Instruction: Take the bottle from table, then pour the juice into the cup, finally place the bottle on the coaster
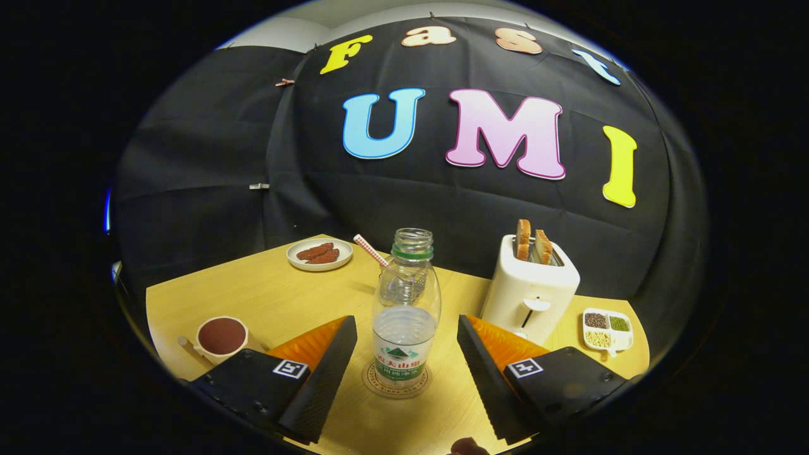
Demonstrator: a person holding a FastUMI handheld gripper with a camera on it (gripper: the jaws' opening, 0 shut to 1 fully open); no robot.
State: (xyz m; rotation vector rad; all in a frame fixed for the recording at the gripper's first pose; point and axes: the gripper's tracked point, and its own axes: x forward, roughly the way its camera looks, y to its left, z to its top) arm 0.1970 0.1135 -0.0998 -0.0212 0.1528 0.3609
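Wooden table. White toaster beyond the right finger. Uncapped bottle upright on the coaster, between the fingers, touching neither. Gripper fingers spread apart. Cup just left of the left finger.

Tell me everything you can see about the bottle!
The bottle is clear plastic with no cap, so its mouth is open, and a green ring sits round the neck. A little clear liquid fills the bottom part, behind a white and green label. It stands upright on a round coaster on the yellow table. The gripper is open, one finger on each side of the bottle, neither touching it. A striped straw pokes up behind it.
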